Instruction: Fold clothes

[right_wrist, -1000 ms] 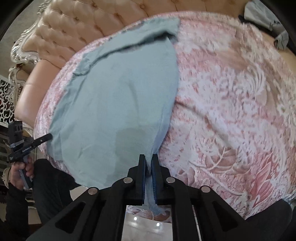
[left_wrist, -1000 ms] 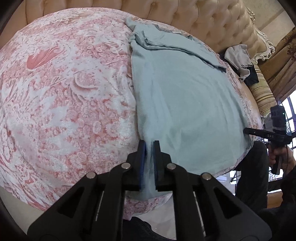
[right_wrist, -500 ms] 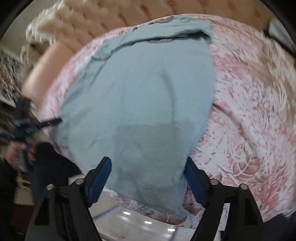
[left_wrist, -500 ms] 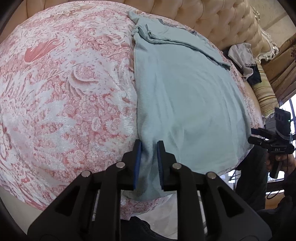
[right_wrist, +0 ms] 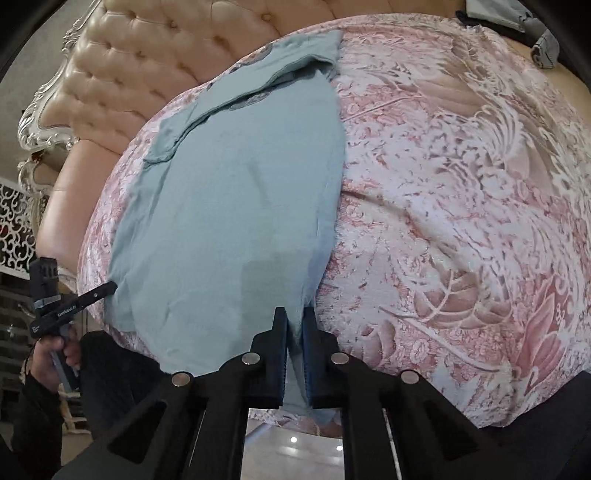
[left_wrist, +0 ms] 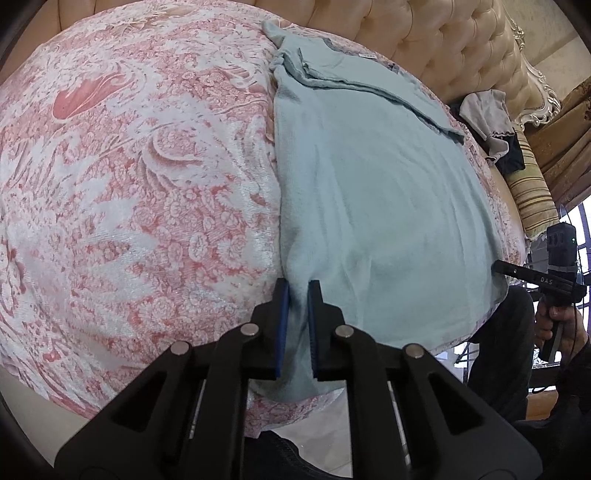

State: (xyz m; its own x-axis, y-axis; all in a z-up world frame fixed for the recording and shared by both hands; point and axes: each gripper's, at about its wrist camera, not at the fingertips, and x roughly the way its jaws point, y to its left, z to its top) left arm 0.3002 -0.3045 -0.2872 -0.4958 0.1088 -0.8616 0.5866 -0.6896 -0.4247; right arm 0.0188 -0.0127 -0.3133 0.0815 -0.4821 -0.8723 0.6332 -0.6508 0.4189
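Bed covered by a pink-and-white floral bedspread (left_wrist: 140, 192), raised woven pattern, a few soft creases. Light blue shirt (left_wrist: 373, 206) lies flat on it, running from the near edge of the bed up to the headboard edge, sleeves folded in across the top, hem hanging slightly over the near edge. Left gripper (left_wrist: 295, 295) sits at one near corner of the shirt, blue-padded fingers (left_wrist: 281, 314) close together with a fold of the hem pinched between them. Right gripper (right_wrist: 294, 321) at the other near hem corner, fingers (right_wrist: 308, 332) likewise pressed onto the fabric. Each gripper also shows small at the side of the other's view, held in a hand at the bed's near edge. Dark rectangular shadow on the shirt near the right gripper. Tufted beige leather headboard (left_wrist: 436, 33) with an ornate silver-white carved frame (right_wrist: 44, 122) behind the bed. Grey and dark clothes (left_wrist: 487, 110) heaped at the far corner by the headboard, next to a striped pillow (left_wrist: 532, 192). Glossy light floor (right_wrist: 291, 432) below the bed edge, reflecting ceiling spots. White lattice screen (right_wrist: 14, 225) at the room's side.
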